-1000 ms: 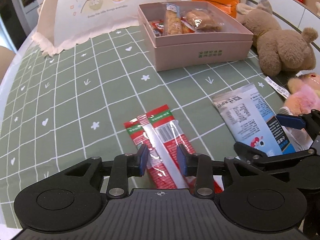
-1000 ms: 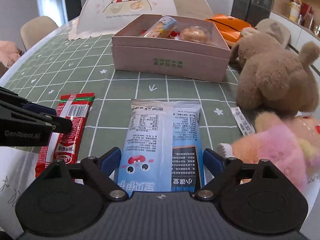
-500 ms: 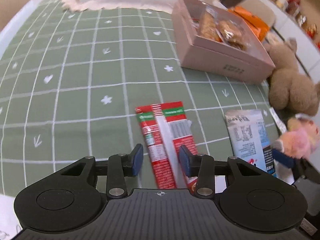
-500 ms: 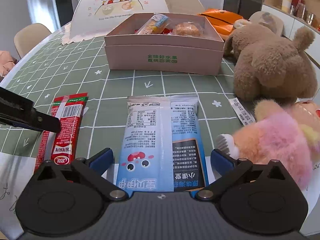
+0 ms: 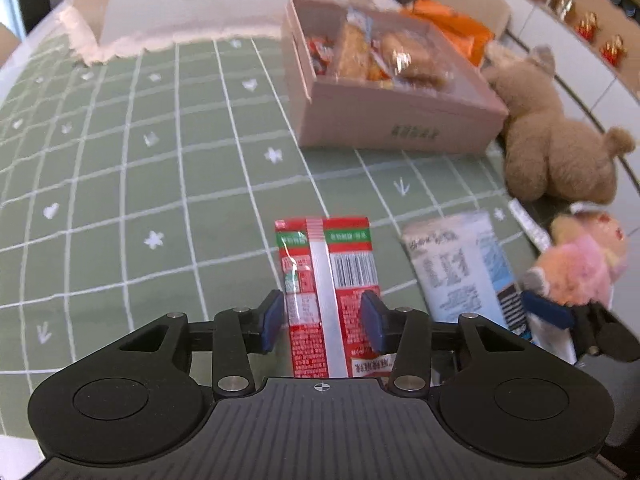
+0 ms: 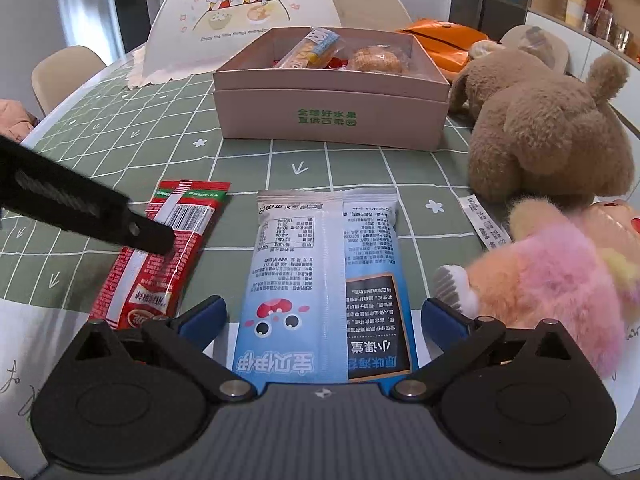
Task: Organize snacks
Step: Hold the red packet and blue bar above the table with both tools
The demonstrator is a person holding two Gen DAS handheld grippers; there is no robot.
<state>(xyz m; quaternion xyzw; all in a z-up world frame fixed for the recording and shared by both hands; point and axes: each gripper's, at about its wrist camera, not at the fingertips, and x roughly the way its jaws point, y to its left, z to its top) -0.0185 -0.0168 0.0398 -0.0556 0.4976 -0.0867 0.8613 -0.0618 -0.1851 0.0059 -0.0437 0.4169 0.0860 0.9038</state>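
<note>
A red snack packet [image 5: 328, 280] lies flat on the green checked tablecloth [image 5: 160, 184]; my left gripper [image 5: 322, 318] is open with a pad on each side of its near end, not clamped. It also shows in the right wrist view [image 6: 168, 240], partly under the left gripper's finger [image 6: 132, 232]. A blue-and-white snack packet [image 6: 328, 280] lies between the wide-open fingers of my right gripper [image 6: 324, 316]. It also shows in the left wrist view [image 5: 460, 268]. The pink box [image 6: 332, 116] with several wrapped snacks stands beyond both.
A brown plush bear [image 6: 548, 128] and a pink plush toy [image 6: 560, 276] lie to the right of the blue packet. A printed mesh food cover [image 6: 256, 12] and orange bags [image 6: 440, 36] stand behind the box. A paper tag [image 6: 484, 220] lies by the bear.
My left gripper has turned right and moved to line up along the red packet, its fingers wider apart. My right gripper has opened wider around the blue packet and moved slightly forward.
</note>
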